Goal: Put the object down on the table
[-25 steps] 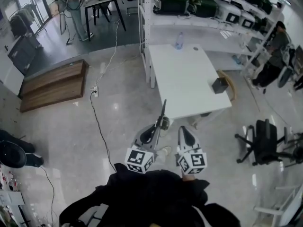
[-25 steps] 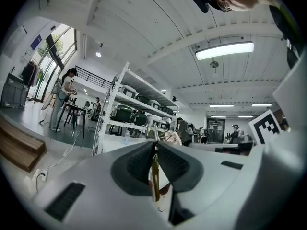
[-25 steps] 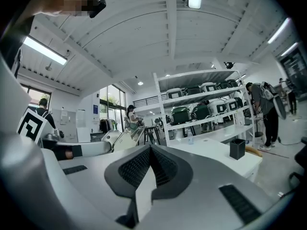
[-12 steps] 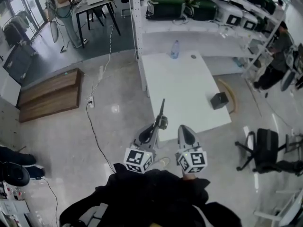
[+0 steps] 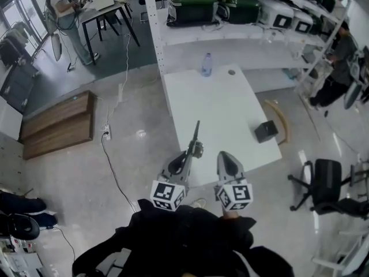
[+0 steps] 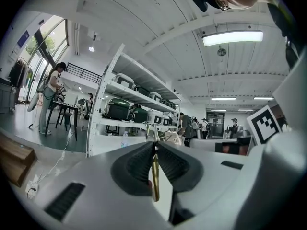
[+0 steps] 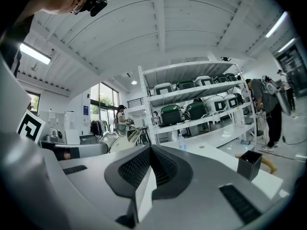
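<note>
The putting-down is not yet done. Low in the middle of the frame, the left gripper (image 5: 192,152) has its jaws nearly together, pinching a thin, rod-like object (image 5: 196,134) that points up across the near edge of the white table (image 5: 230,114). Just right of it, the right gripper (image 5: 224,157) has its jaws closed on nothing. Lowering and releasing remain. An open black box (image 5: 266,131) sits at the table's right edge, its inside too dark to read.

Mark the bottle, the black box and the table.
bottle (image 5: 206,66), head view, on its body.
black box (image 5: 266,131), head view, on its middle.
table (image 5: 216,105), head view, on the bare top.
</note>
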A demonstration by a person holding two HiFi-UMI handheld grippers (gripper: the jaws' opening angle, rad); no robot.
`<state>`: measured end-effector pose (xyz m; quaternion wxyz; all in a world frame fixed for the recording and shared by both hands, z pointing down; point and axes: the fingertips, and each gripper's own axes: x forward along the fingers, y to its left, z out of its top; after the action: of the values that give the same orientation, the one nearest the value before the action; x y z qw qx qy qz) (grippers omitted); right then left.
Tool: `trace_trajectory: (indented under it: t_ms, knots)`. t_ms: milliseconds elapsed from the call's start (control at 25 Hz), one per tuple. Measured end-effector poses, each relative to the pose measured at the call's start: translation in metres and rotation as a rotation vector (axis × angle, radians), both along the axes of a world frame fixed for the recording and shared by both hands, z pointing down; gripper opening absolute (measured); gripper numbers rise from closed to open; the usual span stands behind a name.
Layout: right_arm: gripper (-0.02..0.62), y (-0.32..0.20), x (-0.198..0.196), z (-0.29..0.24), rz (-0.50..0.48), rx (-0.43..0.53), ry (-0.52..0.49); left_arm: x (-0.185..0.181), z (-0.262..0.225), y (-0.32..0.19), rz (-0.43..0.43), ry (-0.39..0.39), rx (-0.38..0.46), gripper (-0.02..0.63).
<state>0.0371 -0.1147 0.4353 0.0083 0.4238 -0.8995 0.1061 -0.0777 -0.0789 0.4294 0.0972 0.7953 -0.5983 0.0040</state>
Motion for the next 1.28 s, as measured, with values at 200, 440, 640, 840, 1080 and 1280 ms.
trace_trajectory:
  t_ms: [200, 440, 640, 840, 1080, 1280]
  knots:
    - [0.002, -0.017, 0.005, 0.01, 0.017, -0.031, 0.007, -0.003, 0.004, -0.019, 0.002, -0.015, -0.021, 0.031]
    - [0.002, -0.031, 0.005, 0.023, 0.041, -0.066, 0.024, -0.003, 0.017, -0.044, 0.049, -0.037, -0.048, 0.031]
    - [0.002, -0.054, 0.008, 0.03, 0.088, -0.096, 0.034, -0.002, 0.028, -0.074, 0.099, -0.068, -0.077, 0.031]
    - [0.002, -0.08, 0.005, 0.04, 0.124, -0.133, 0.037, -0.006, 0.038, -0.103, 0.133, -0.093, -0.106, 0.031]
    - [0.002, -0.095, -0.003, 0.062, 0.145, -0.179, 0.045, -0.011, 0.06, -0.128, 0.173, -0.139, -0.147, 0.031]
    - [0.002, -0.1, -0.006, 0.08, 0.158, -0.202, 0.071, -0.014, 0.081, -0.145, 0.206, -0.184, -0.174, 0.031]
